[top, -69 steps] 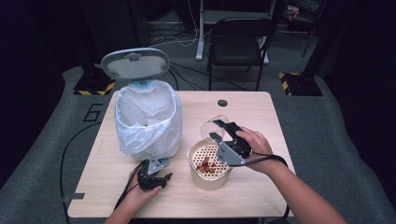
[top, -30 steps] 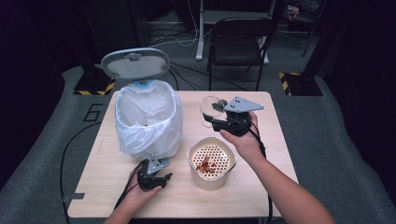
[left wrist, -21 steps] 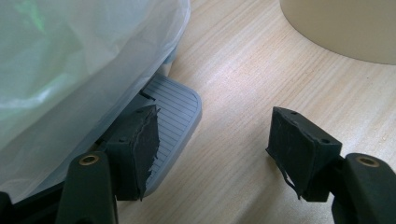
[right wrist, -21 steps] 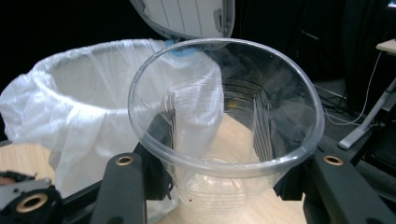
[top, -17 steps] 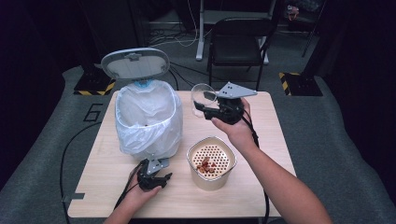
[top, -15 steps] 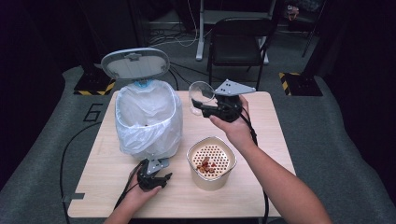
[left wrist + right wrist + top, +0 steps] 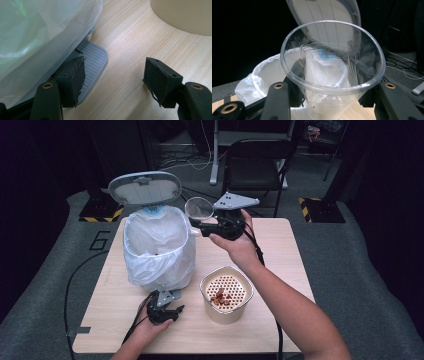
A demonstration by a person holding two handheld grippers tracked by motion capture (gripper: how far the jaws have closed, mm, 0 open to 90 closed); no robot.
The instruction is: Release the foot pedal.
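Above the far middle of the table [image 7: 280,255], my right gripper [image 7: 202,227] is clamped on a clear plastic cup [image 7: 199,209], which it holds in the air just beside the bin [image 7: 159,247], near the rim at the bin's right side. Seen from the right gripper view, the cup [image 7: 332,67] sits between the two black jaws, its wide mouth turned toward the camera, the jaws pressing its lower body from either side. Beyond it I see the bin's white bag [image 7: 262,75] and the raised grey lid [image 7: 324,20]. My left gripper [image 7: 167,311] rests low at the near edge, in front of the bin; its jaws stand well apart with nothing between them. From the left gripper view, one jaw lies over the bin's grey pedal [image 7: 92,58]. A beige pot [image 7: 226,295] with a perforated insert and reddish scraps stands to the right of it.
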